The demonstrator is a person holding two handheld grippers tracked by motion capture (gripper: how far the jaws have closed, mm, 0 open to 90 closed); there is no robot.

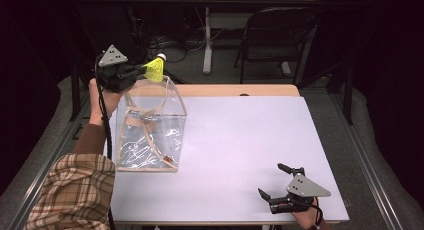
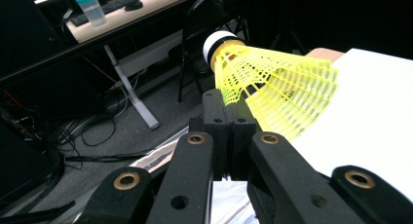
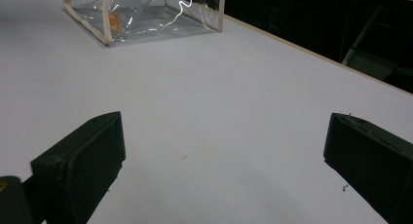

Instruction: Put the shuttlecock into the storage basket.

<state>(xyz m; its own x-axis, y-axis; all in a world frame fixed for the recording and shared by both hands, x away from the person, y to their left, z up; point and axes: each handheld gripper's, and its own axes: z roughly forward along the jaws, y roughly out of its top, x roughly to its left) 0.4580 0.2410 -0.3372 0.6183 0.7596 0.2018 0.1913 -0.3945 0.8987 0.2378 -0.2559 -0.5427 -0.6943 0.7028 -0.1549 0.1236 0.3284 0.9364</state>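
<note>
The small orange tag inside the clear bag is too tiny to read, and part of the shuttlecock's skirt sits hidden behind the jaws in the left gripper view. The shuttlecock is neon yellow plastic mesh with a white cork tip ringed by a black band. The left gripper has its jaws clamped on the skirt edge, holding it over the bag's open top at the table's far left. The right gripper rests wide open and empty on the white table near the front right corner.
</note>
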